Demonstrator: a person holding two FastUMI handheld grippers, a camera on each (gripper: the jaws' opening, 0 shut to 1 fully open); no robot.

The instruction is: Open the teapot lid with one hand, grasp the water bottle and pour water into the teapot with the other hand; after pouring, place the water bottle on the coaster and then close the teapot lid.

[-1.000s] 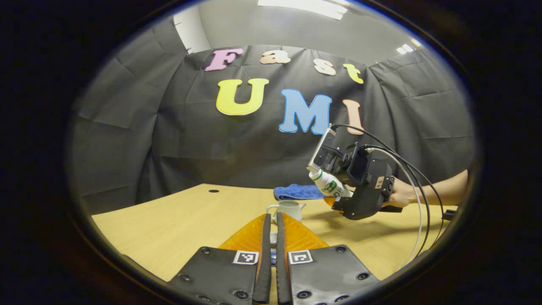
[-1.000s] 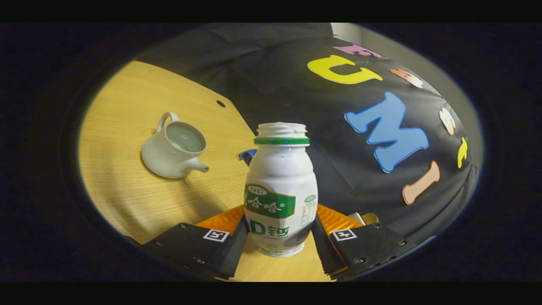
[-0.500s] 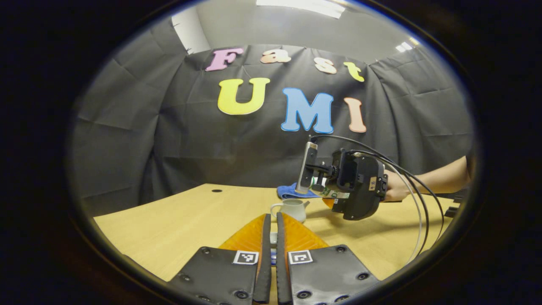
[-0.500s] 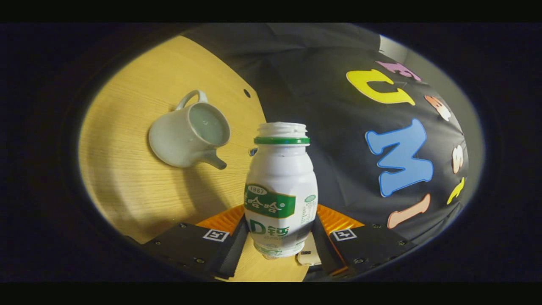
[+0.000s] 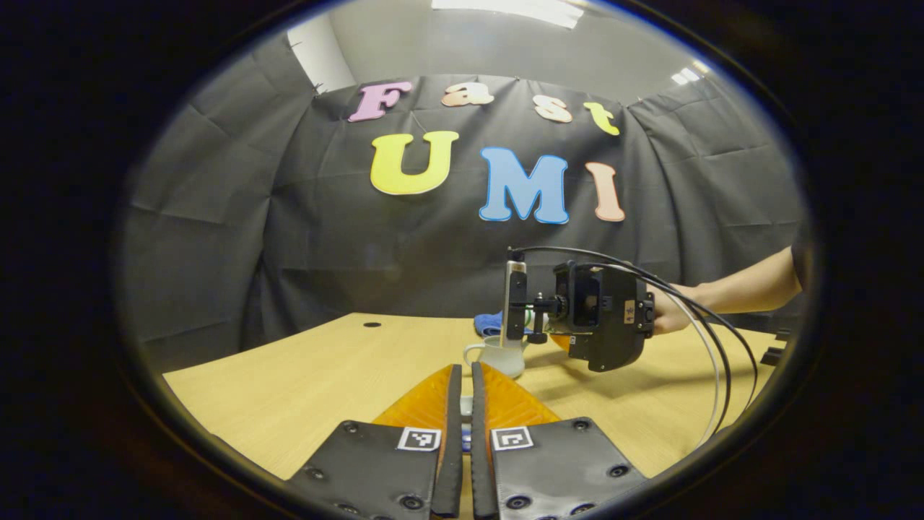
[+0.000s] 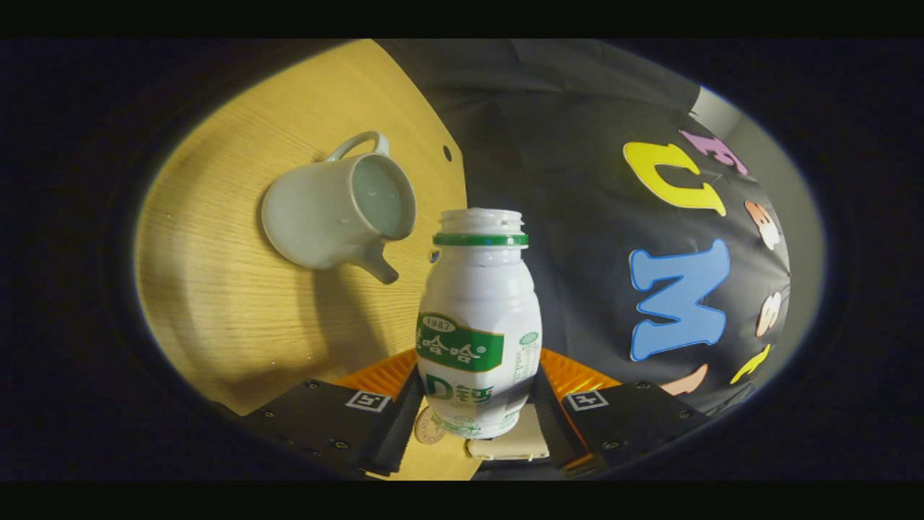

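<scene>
hand-held gripper (image 5: 462, 433) — square tag markers | screws | right unit (image 5: 603, 318) — black casing, cables

Left gripper view sits low over the light wooden table (image 5: 289, 390), facing the black cloth wall straight on. Right gripper view is rolled sideways, close above. Both catch the pale ceramic teapot (image 5: 498, 355) (image 6: 336, 209).

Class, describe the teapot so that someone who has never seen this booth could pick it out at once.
Start at the light wooden table in front of the black cloth wall. Near its middle stands the teapot, just before a blue cloth. It is the pale ceramic vessel with a loop handle, a short spout and an open, lidless top, unlike the labelled white water bottle tipped beside it.
</scene>
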